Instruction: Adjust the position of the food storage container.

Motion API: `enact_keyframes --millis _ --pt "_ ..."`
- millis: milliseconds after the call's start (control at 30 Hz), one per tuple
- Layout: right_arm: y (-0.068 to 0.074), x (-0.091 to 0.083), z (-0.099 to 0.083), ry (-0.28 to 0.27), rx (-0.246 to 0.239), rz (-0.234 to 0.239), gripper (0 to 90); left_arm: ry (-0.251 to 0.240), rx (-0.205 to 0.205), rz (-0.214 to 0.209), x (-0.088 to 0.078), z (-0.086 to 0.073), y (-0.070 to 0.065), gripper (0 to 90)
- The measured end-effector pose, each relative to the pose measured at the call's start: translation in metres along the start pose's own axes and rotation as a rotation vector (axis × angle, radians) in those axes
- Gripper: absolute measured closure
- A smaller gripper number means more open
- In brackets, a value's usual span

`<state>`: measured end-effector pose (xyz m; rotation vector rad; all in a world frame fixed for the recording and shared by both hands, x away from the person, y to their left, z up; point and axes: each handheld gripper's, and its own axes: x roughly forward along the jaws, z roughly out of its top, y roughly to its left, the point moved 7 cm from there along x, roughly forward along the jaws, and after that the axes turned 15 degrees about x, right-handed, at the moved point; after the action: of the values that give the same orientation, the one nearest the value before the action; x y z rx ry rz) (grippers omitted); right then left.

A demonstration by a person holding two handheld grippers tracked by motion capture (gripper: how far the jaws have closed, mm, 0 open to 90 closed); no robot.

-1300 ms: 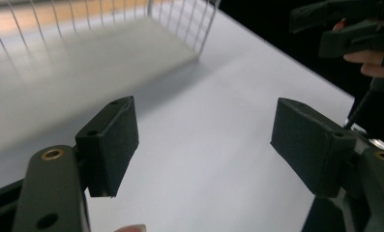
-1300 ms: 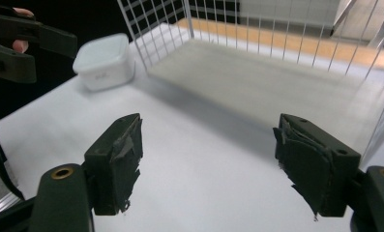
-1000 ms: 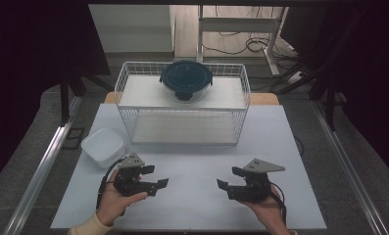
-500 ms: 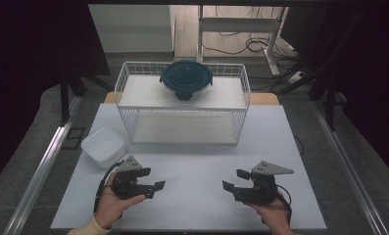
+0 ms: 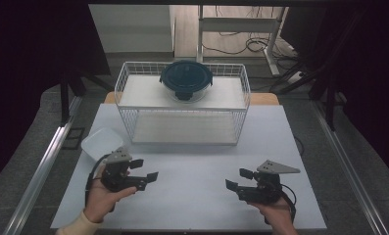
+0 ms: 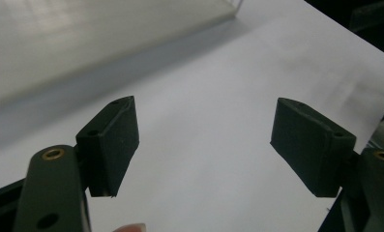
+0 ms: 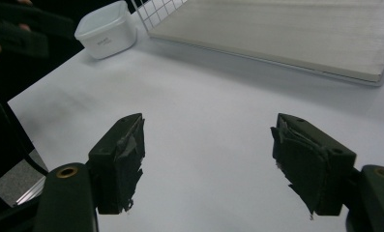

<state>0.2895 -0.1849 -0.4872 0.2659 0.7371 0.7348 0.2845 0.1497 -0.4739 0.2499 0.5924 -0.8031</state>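
My left gripper (image 5: 145, 170) hovers over the front left of the white table (image 5: 192, 200), held in a hand, jaws pointing right. In the left gripper view its gripper (image 6: 204, 140) is open, with bare tabletop between the pads. At the front right, my right gripper (image 5: 237, 178) points left toward it. Seen in the right gripper view, this gripper (image 7: 206, 154) is open too, holding nothing. A round container with a dark blue lid (image 5: 186, 81) sits on the top shelf of a white wire rack (image 5: 182, 105). A small white square tub (image 5: 101, 143) stands just behind the left gripper.
The wire rack takes up the back half of the table; its lower shelf (image 7: 286, 34) holds nothing. The white tub (image 7: 106, 29) sits near the left table edge. Metal rails run along both sides of the table, and cables lie on the floor behind.
The left gripper has lifted a little and drawn slightly toward the tub. The right gripper has stayed almost where it was. Both stay open.
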Motion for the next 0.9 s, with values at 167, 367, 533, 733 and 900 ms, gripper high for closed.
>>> enact_keyframes --millis 167,367,533,733,900 --pt "-0.003 -0.002 -0.001 0.005 -0.008 -0.013 26.6 -0.022 -0.027 0.072 -0.036 0.017 0.042 25.9" --pt "-0.010 -0.002 -0.002 0.010 0.006 -0.029 26.6 -0.018 -0.083 0.153 -0.058 0.018 0.102 29.2" --pt "-0.013 0.000 -0.004 0.019 0.011 -0.039 26.6 0.012 -0.166 0.153 -0.053 0.002 0.144 39.5" --pt "-0.015 0.002 -0.006 0.030 0.019 -0.042 26.6 0.103 -0.221 0.202 -0.041 -0.016 0.186 57.0" --pt "-0.018 0.003 -0.007 0.037 0.031 -0.051 26.6 0.177 -0.252 0.255 -0.030 -0.027 0.216 73.5"
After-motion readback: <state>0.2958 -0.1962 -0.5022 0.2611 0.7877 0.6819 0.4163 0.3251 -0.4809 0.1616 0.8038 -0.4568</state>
